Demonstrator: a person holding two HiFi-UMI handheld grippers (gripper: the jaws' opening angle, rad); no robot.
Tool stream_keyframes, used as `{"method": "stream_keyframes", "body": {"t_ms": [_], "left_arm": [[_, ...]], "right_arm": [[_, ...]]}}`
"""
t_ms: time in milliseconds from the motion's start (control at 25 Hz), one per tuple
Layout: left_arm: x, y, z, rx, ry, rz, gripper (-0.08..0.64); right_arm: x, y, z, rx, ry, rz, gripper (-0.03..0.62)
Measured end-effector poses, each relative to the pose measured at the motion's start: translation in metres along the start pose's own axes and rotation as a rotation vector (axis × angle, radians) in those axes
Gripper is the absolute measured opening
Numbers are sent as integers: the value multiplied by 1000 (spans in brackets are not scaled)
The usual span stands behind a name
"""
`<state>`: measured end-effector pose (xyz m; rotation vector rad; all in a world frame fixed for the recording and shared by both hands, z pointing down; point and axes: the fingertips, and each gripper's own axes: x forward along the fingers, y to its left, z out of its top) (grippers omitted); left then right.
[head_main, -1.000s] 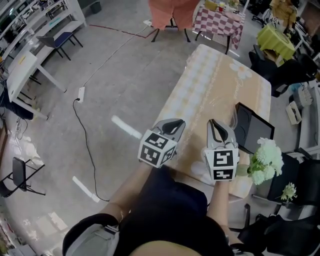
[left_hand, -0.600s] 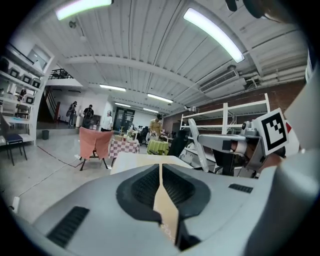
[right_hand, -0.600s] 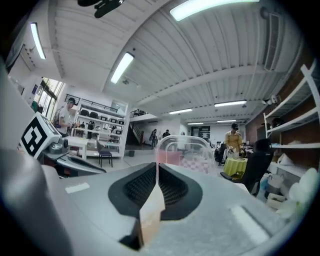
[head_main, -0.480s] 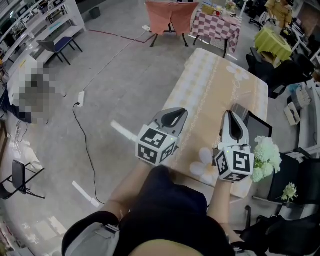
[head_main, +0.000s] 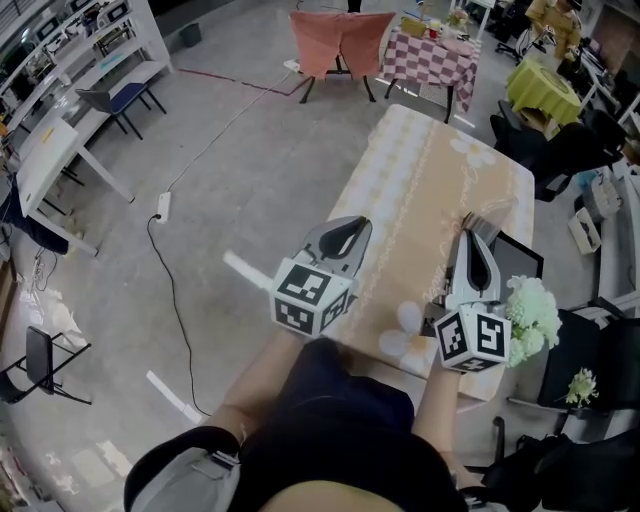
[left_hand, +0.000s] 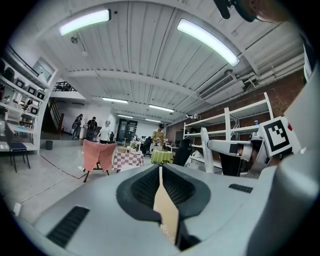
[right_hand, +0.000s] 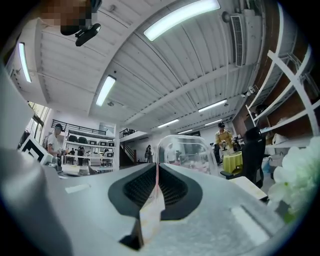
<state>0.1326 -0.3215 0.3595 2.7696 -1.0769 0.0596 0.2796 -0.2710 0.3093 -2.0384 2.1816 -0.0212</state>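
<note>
Grippers, grey two-jaw, each with a marker cube: two. My left gripper (head_main: 352, 226) hangs in the air over the left edge of the table; its jaws are pressed together along one seam, with nothing between them. Table, long, under a beige cloth printed with pale flowers (head_main: 425, 170): one. My right gripper (head_main: 468, 240) is over the near right part of that cloth, jaws likewise clenched flat on each other and empty. Clear round-topped vessel (right_hand: 183, 151): one. It stands straight ahead of my right fingertips, just beyond them and a little to their right, outside the jaws; I cannot tell whether the tips touch its wall. It is well apart from my left gripper. Dark flat rectangular panel (head_main: 518, 262): one, lying on the table just right of my right gripper. Bunches of white flowers: two, a large one (head_main: 533, 312) beside my right marker cube and a small one (head_main: 580, 385) lower, off the table's corner.
</note>
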Motion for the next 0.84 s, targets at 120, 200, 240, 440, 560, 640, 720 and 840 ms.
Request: {"method": "stream_keyframes", "body": {"t_ms": [120,200,240,440,560,640,720,840], "left_arm": [[1,-1,-2,1,5,-2,25],[2,-2,-3,3,8,-4,25],[3,-2,-4,3,11,-5,25],[2,-1,-10,-1,21,-3,25],[2,1,-10,-5,21,-2,25],[2,2,-12,-9,24,-1,25],[1,3,-14,-9,33,-1,25],[0,5,-17,-10,43,-1,25]], "right_arm": [[0,0,0,2,-4,1,21],[-1,-3,1,4,-13,-15,20],[-1,-4,1,3,-17,-23,20],[0,-2,-3,-3,-11,-24,20],[2,0,-4,-8,-11,-14,20],[3,1,-6,-6,-6,-20,20],[4,2,-7,-5,-1,-20,20],[6,6,-8,-4,6,-16,20]]}}
